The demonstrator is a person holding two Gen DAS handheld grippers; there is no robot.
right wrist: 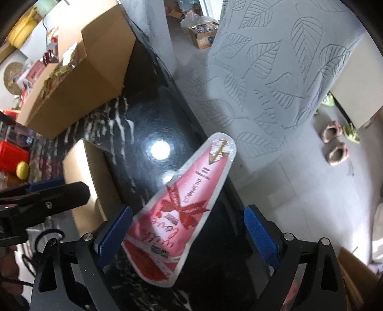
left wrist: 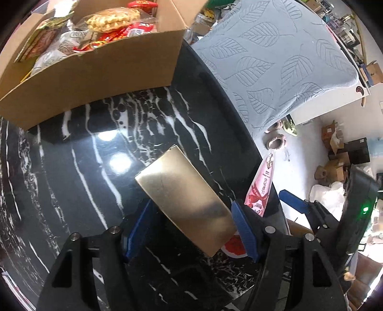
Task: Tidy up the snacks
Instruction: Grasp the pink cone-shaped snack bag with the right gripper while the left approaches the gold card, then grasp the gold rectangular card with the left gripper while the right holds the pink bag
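A glossy black marble-patterned table [left wrist: 100,172] with white veins carries everything here, and beyond its edge a grey leaf-patterned cloth [left wrist: 275,62] drapes over furniture above a pale floor.

The gold packet [left wrist: 184,203] sits between the blue pads of the left gripper [left wrist: 191,227], which is clamped on its near end; the far end juts out over the table, not far from its right edge. Just to the right, the pink packet [right wrist: 184,208] lies between the fingers of the right gripper [right wrist: 189,229], whose jaws stand wide. The left pad is at or touching the packet's edge, while the right pad is clearly apart from it, so nothing is pinched. The packet lies along the table's right edge, its rounded tip reaching past it toward the floor.

Farther back, at the table's far edge, stands an open cardboard box [left wrist: 100,71] already heaped with snacks [left wrist: 112,19].

The main risk lies with the pink packet: ungripped and so close to the edge, a nudge from either gripper could slide it off onto the floor. The two grippers also work close together and could collide. The gold packet, held by one end only, might swing or slip when lifted toward the box.
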